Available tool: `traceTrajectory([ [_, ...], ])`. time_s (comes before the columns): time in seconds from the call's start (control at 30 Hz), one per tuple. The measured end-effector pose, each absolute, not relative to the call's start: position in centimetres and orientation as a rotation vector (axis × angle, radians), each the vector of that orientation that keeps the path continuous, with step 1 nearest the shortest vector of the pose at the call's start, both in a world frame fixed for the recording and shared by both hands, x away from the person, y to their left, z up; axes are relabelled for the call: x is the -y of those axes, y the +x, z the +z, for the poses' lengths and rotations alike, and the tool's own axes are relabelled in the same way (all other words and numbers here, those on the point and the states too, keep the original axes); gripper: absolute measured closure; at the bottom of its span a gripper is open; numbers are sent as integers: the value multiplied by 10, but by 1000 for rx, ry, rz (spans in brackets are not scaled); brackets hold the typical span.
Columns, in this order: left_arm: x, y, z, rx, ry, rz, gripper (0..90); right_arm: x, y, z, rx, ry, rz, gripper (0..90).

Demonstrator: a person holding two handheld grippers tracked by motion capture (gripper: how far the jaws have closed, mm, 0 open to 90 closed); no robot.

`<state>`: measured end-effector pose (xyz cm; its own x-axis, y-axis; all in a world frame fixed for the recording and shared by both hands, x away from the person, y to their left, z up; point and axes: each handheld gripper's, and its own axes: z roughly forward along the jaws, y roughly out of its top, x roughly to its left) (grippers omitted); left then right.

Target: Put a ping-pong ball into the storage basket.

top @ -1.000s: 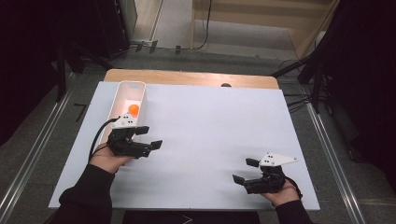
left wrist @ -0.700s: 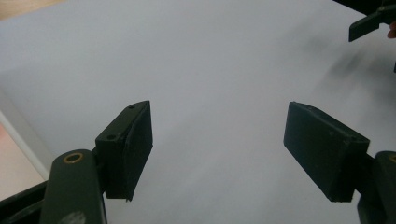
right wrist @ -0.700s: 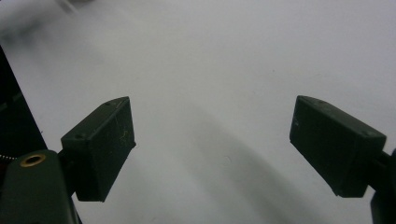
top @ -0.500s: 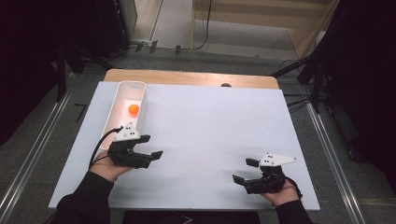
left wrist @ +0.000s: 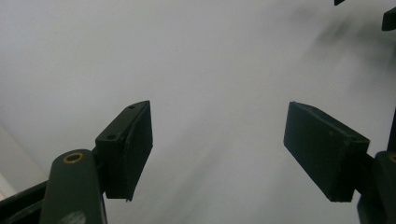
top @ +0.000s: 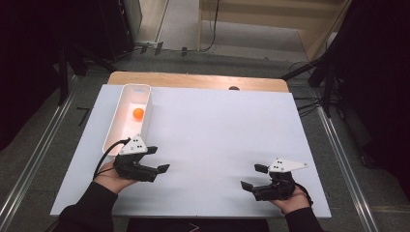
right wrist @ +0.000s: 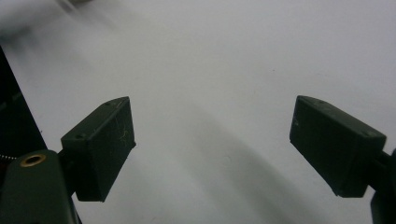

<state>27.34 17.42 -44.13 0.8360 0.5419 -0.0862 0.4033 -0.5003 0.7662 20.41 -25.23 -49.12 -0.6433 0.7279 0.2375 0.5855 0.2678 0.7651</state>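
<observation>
White sheeting covers the desk, where the orange ball lies in the white tray, both tongs, left and right, gape empty, apparently finished, needing only rest.

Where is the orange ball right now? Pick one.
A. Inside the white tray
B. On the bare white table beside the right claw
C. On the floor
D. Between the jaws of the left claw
A: the high view shows the orange ball lying inside the white tray, beyond the left claw, whose jaws stand open with nothing between them.
</observation>
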Motion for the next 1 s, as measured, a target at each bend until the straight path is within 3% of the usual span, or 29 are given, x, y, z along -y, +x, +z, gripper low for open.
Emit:
traceTrajectory([
  [1.0, -171, 259, -466, -616, 2211, 169, 242, 253, 205, -492, -2367, 1233, 1308, 125],
])
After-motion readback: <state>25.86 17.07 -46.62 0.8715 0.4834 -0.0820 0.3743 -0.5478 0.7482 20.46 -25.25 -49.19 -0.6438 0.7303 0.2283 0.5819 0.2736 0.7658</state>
